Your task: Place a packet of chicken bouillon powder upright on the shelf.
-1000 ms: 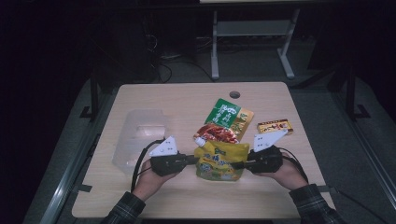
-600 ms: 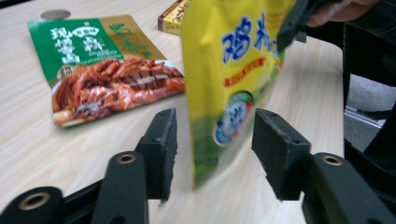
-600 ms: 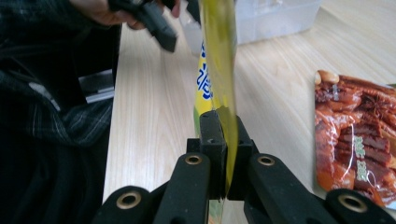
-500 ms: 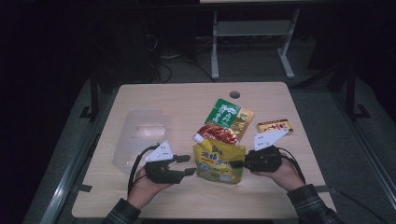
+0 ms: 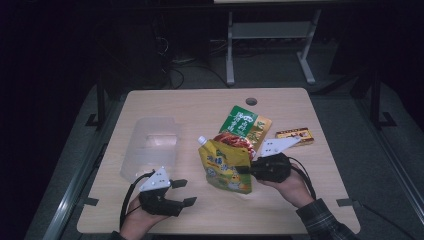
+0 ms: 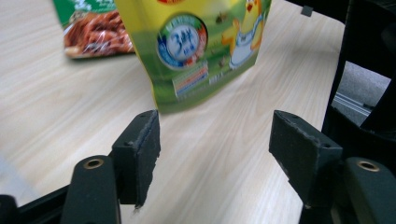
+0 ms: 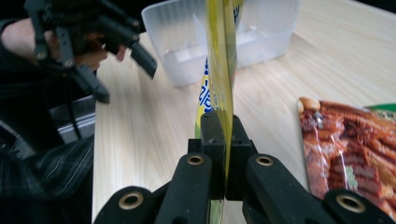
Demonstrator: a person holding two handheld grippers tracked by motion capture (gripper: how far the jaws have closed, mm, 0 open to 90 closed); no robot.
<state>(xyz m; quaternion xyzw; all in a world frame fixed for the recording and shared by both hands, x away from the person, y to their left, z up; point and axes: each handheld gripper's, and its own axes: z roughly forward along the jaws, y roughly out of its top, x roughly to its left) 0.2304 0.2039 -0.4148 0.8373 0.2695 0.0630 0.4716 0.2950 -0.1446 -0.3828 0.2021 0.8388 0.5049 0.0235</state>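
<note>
Tabletop [image 5: 300, 210], pale wood, is carrying everything. Clear plastic container [image 5: 150, 147] is sitting empty at its left half, well apart from the packets. Yellow spouted pouch [image 5: 225, 165] is standing near upright at centre, just in front of the red snack packet [image 5: 235, 140] and green packet [image 5: 245, 122]; a small brown box [image 5: 296, 136] is lying off to the right.

Right gripper [image 5: 248, 170] is pinching the pouch's side seam, jaws closed flat on the film, as the right gripper view shows [image 7: 219, 154]. It is carrying the pouch alone.

Left gripper [image 5: 185, 192] is hanging clear of the pouch, near the tabletop's front edge; its jaws have just been opening and are standing wide with nothing between them [image 6: 212, 140].

Handling, as a judgement: pouch is looking soft-walled and floppy, contents likely shifting, film glossy and probably slippery. Sealed side seam is the stiffest place to take hold; the spout corner [image 5: 202, 141] is a second option. A pinch on the belly would probably buckle it.
</note>
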